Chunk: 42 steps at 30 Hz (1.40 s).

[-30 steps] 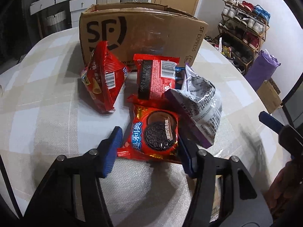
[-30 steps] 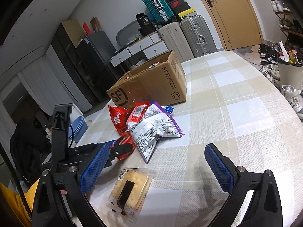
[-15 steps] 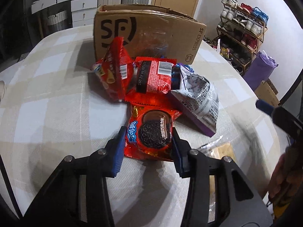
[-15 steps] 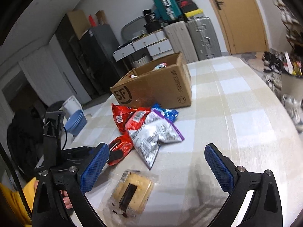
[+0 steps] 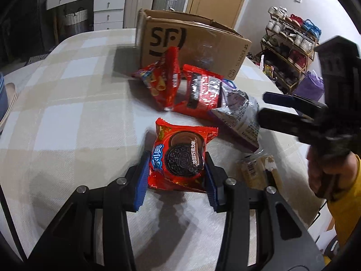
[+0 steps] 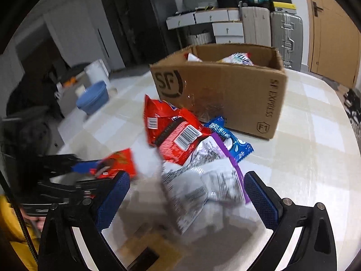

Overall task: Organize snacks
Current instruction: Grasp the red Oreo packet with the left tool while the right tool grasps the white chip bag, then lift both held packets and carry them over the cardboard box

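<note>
Left wrist view: the left gripper (image 5: 177, 176) is seen low in the frame, its blue pads pressed against both sides of a red Oreo packet (image 5: 180, 158), which is gripped and raised slightly off the checked bench (image 5: 67, 117). The jaws have just been closing on this packet. Above it, at frame centre, a red snack bag (image 5: 162, 83), a red wafer packet (image 5: 200, 92) and a silver-and-purple bag (image 5: 239, 115) are piled in front of the SF cardboard box (image 5: 191, 43). A clear-wrapped cracker packet (image 5: 257, 169) lies at lower right.

In the right wrist view, the right gripper (image 6: 187, 198) is held wide open at the bottom of the frame, with nothing clamped; the silver-and-purple bag (image 6: 203, 180) lies on the bench between and beyond its pads, blurred. A blue Oreo packet (image 6: 234, 142) is tucked beside it, near the box, which holds other snacks (image 6: 237, 58).
</note>
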Each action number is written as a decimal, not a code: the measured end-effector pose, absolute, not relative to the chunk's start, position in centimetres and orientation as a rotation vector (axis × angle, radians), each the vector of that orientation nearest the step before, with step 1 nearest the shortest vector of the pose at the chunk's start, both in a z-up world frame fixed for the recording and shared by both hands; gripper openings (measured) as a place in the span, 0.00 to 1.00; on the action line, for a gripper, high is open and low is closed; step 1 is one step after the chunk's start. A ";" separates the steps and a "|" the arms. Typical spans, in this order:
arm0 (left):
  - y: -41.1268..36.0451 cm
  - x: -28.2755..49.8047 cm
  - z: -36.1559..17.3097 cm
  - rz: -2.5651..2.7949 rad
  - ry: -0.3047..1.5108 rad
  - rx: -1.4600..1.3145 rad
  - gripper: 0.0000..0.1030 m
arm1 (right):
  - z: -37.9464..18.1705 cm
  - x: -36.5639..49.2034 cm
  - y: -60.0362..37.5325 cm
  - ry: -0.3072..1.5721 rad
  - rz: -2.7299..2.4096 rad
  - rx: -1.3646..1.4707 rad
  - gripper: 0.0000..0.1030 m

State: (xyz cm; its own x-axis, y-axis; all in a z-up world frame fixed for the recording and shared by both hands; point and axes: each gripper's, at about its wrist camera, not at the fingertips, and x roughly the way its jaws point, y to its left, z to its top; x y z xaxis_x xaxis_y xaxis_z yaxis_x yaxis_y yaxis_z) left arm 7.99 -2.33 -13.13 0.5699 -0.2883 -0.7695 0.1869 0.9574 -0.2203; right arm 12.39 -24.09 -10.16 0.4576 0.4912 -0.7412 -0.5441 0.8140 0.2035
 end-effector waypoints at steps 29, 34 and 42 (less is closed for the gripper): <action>-1.2 5.3 -11.5 -0.262 0.897 -0.127 0.39 | -9.7 11.8 -26.7 0.901 0.604 0.073 0.64; -1.2 4.6 -9.9 -0.262 0.865 -0.120 0.39 | -6.8 10.2 -28.0 0.843 0.631 0.134 0.64; -1.1 2.1 -6.0 -0.263 0.788 -0.113 0.39 | -1.7 5.7 -29.3 0.720 0.655 0.205 0.64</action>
